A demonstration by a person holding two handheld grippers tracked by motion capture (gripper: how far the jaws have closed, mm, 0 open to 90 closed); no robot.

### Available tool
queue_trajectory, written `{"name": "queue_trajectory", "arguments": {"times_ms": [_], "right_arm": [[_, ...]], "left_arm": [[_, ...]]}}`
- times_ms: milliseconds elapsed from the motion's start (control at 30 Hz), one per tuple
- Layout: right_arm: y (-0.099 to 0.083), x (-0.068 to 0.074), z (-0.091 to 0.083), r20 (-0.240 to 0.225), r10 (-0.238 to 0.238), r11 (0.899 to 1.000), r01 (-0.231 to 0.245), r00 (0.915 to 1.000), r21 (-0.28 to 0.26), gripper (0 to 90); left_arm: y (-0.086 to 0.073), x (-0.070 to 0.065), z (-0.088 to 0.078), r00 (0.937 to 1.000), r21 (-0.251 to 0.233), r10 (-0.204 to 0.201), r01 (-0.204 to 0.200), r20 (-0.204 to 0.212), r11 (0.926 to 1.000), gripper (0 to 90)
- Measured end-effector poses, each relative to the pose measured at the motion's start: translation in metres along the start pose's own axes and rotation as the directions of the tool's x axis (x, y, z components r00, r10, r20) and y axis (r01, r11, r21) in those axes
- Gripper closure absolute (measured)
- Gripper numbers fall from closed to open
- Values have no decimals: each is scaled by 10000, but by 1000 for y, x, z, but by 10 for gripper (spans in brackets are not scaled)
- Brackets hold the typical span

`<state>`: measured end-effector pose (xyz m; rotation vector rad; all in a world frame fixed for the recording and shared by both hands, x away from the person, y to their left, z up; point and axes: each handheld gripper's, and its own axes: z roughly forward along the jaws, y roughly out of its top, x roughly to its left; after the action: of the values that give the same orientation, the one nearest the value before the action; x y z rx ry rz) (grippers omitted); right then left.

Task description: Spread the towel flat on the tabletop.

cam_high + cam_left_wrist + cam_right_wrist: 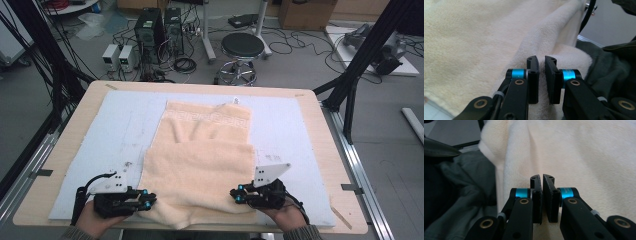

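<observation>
Both grippers sit at the bottom of the high view, and I have each one clamped on the near end of the towel (200, 165): the left gripper (148, 201) bites the lower-left corner, the right gripper (236, 194) the lower-right. Looking along the left gripper (542, 75), I see its jaws pinched almost together with a fold of cream cloth caught between the pads; the right gripper view shows the same for the right gripper (542, 195), jaws drawn tight with only a sliver of terry between them. That towel lies in the middle of the frame on the pale blue mat (120, 125), which covers the wooden table (325, 150); its near half is already doubled over, the folded edge crossing the centre, and the patterned far hem sits toward the top. I judge the step in hand to be the grab for the next fold, with both near corners secured. Next I would need to lift both corners together, level with each other, and carry them toward the far hem so the edges meet squarely, keeping the cloth taut between my hands so it doesn't sag or skew.
</observation>
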<state>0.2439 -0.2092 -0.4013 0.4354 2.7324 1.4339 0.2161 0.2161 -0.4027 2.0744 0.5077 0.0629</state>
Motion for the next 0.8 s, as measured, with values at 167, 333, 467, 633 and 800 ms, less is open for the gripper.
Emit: {"name": "queue_trajectory", "arguments": {"times_ms": [167,333,467,633,800], "right_arm": [[-1,30,-9,-240,-221,9997,223,9995,81,859],[-4,60,-19,-600,-361,9993,358,9975,-52,852],[-2,68,-26,-794,-362,9992,349,9962,-174,719],[-1,43,-16,11,-269,9996,269,9996,-110,627],[-6,5,12,427,-310,9984,289,9986,486,576]], "left_arm": [[-6,-30,-12,9993,-41,247,-246,296,9997,817],[-11,-46,-21,9978,-30,359,-358,552,9994,816],[-14,-50,-26,9970,-159,397,-387,670,9991,729],[-11,-28,-17,9994,-389,256,-247,235,9989,633],[-8,-4,7,9987,28,446,-447,247,9990,577]]}}
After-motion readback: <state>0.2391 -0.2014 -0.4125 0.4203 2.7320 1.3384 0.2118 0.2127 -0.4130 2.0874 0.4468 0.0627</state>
